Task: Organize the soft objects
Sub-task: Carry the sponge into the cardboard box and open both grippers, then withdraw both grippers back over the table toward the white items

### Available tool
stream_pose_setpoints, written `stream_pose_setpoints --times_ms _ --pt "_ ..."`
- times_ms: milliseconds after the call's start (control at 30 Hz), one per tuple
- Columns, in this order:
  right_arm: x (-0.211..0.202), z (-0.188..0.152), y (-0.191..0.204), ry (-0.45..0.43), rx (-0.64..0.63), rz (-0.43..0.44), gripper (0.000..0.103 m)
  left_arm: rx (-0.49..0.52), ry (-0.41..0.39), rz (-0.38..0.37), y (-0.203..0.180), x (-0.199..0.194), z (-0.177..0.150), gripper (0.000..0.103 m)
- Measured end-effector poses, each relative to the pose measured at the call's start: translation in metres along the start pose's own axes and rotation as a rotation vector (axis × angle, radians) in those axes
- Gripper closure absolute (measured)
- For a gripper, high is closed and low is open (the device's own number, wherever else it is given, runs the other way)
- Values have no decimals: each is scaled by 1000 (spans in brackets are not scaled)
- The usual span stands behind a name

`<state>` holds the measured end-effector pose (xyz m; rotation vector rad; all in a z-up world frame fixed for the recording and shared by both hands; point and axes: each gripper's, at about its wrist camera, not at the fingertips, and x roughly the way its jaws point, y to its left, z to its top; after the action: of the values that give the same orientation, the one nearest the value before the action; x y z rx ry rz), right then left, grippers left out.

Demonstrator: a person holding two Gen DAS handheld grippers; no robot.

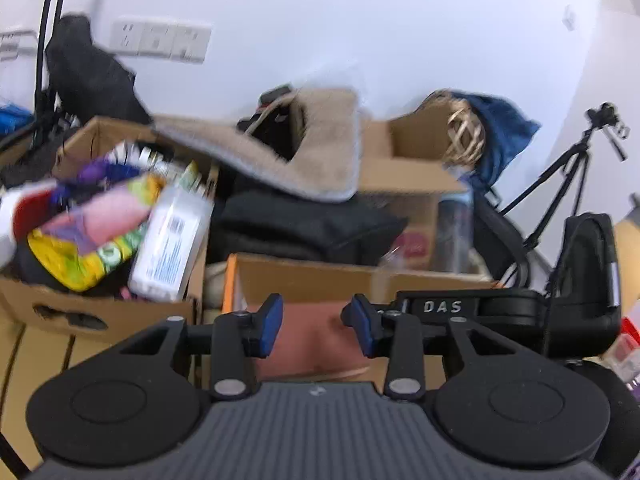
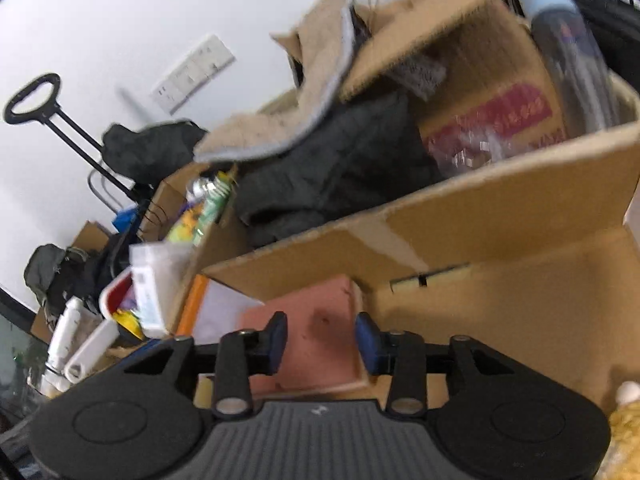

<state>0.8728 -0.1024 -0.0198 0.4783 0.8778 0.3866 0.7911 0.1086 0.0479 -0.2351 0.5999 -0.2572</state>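
A pink foam block (image 1: 308, 340) lies in an open cardboard box (image 1: 304, 276) right in front of both grippers. My left gripper (image 1: 312, 328) is open, its blue pads either side of the block's near part, apart from it. My right gripper (image 2: 322, 340) is open too, above the same pink block (image 2: 320, 332) in the box (image 2: 500, 208). A beige fleece piece (image 1: 316, 152) drapes over dark fabric (image 1: 296, 224) behind the box. A yellow fuzzy object (image 2: 626, 428) peeks in at the right edge.
A cardboard box of mixed packets and a white container (image 1: 168, 240) stands at the left. Another box (image 1: 408, 168) with a wicker ball (image 1: 466, 136) and blue cloth sits behind. A tripod (image 1: 576, 168) and a black bag (image 1: 588, 264) are at the right.
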Motion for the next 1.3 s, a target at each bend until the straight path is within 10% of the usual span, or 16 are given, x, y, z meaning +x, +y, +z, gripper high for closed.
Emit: stream_pose_setpoints --times_ms 433,733,933,1100,1300 --pt "-217 -37 72 -193 -260 90 36 156 -129 81 -58 -171 -11 23" --pt "-352 -148 62 -308 -516 47 19 293 -323 155 -103 -300 -117 1" --pt "-397 -263 25 -414 -558 -27 19 255 -353 177 -115 -344 -219 0" --pt "-399 -348 -2 -361 -549 -191 19 219 -311 234 -120 -361 -283 0" --pt "-396 -386 -23 -264 -472 -177 21 178 -256 243 -120 -359 -307 0"
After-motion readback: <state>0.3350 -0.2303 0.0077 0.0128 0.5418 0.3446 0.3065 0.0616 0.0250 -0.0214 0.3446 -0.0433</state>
